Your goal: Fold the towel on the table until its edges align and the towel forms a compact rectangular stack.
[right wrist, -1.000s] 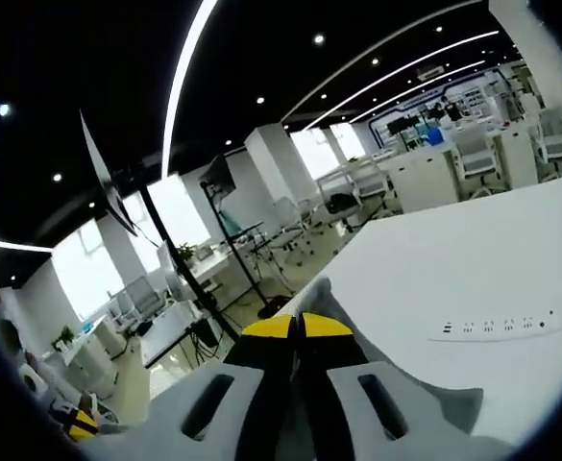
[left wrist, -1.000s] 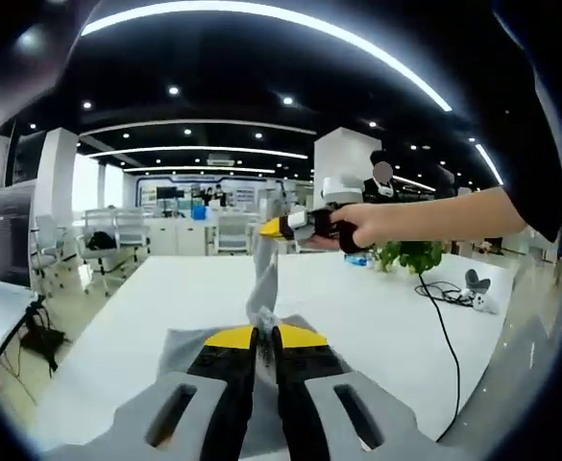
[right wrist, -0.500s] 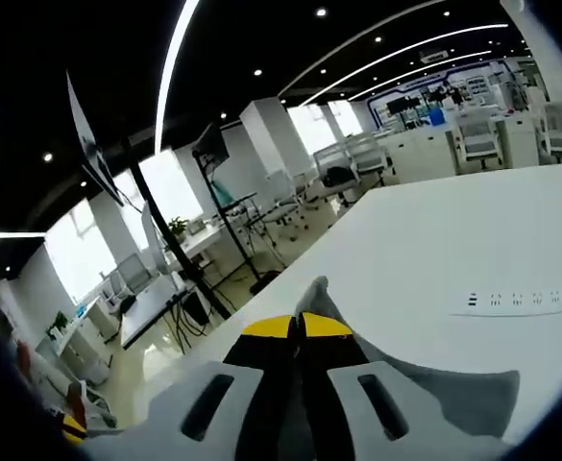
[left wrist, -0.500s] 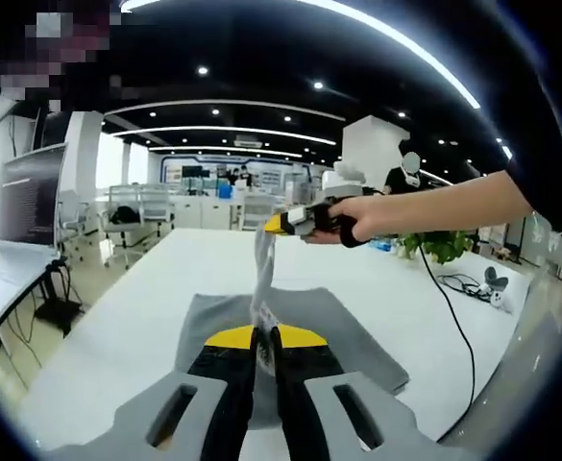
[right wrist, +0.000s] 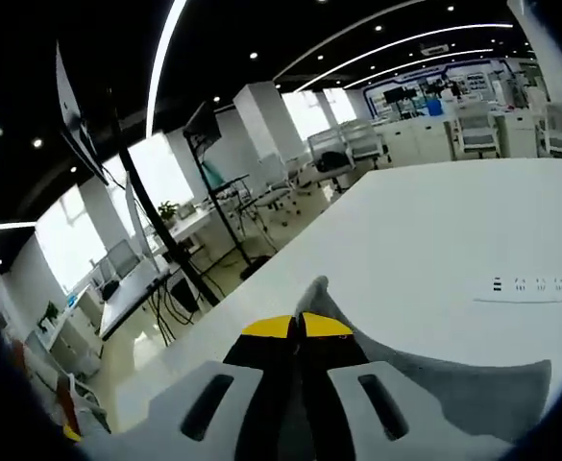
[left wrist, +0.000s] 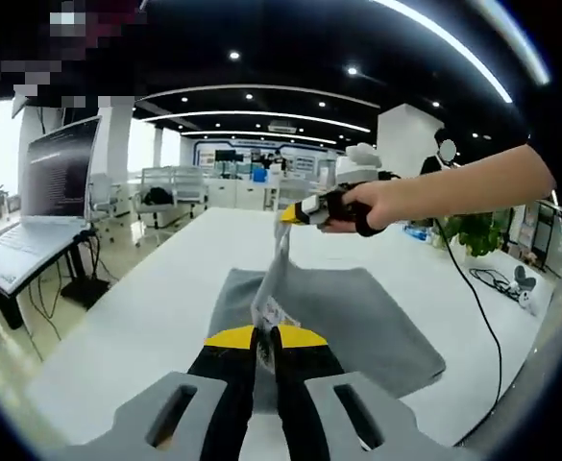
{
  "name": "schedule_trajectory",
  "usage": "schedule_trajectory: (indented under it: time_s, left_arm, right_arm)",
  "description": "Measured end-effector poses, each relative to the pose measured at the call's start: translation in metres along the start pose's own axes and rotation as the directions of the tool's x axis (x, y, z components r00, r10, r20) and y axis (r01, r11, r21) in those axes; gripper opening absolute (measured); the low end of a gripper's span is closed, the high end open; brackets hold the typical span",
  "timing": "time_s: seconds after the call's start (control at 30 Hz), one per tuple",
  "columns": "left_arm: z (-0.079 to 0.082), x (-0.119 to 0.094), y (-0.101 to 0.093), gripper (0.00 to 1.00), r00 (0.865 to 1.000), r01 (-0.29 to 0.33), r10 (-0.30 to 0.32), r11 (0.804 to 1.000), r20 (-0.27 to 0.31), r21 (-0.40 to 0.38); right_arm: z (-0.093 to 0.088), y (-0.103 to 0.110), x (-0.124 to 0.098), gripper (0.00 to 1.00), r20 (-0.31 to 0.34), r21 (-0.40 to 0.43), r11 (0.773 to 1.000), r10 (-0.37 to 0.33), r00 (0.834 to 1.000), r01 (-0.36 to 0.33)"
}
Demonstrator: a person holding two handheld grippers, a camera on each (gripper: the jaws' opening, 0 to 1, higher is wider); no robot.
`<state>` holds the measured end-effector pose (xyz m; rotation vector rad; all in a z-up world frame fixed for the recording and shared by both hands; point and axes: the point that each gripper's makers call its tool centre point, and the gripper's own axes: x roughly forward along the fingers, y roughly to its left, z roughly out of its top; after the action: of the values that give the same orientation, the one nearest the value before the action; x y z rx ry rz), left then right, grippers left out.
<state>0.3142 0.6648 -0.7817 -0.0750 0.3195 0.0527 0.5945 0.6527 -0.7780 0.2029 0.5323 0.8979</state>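
A grey towel [left wrist: 357,317] lies on the white table [left wrist: 156,317], with one edge lifted off it. My left gripper [left wrist: 264,336] is shut on the near end of that raised edge, where a white label shows. In the left gripper view the right gripper [left wrist: 290,213], held by a person's hand, pinches the far end of the same edge above the table. In the right gripper view my right gripper [right wrist: 298,327] is shut on a grey towel corner [right wrist: 311,293] that pokes up between its yellow tips, and more towel [right wrist: 473,389] hangs to the lower right.
A black cable [left wrist: 482,307] runs over the table at the right, near a potted plant [left wrist: 473,230]. A white power strip [right wrist: 540,285] lies on the table. A laptop [left wrist: 40,206] sits on a desk at left. Office chairs and desks stand behind.
Both views have shifted as the hands moved; more of the flat towel now shows under the lifted edge. Both grippers stay shut on the towel.
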Motion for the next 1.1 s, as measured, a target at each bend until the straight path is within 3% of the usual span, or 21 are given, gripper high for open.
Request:
schedule_trajectory:
  time_s: [0.27,0.5,0.7,0.83,1.1]
  left_arm:
    - [-0.03,0.01,0.025,0.07,0.996,-0.084,0.082,0.995,-0.047,-0.052]
    - [-0.049,0.02,0.041,0.07,0.992,-0.098,0.094,0.994,-0.083,-0.05]
    - [-0.078,0.022,0.059,0.05,0.981,-0.116,0.108,0.992,-0.158,-0.041]
    - [-0.081,0.02,0.059,0.05,0.984,-0.116,0.103,0.99,-0.149,-0.083]
    - [-0.085,0.024,0.06,0.06,0.978,-0.137,0.118,0.985,-0.169,-0.106]
  right_arm:
    - [-0.022,-0.007,0.015,0.0,-0.014,0.017,1.0,-0.01,1.0,0.01]
    - [-0.039,-0.005,0.032,0.0,-0.026,0.03,1.0,0.001,1.0,0.0]
    - [-0.047,-0.004,0.048,0.0,-0.056,-0.006,1.0,0.0,0.998,0.0]
    - [-0.054,0.001,0.06,0.0,-0.086,-0.05,0.999,0.017,0.996,-0.021]
    - [-0.054,0.017,0.069,0.02,-0.075,-0.022,0.998,0.061,0.995,-0.063]
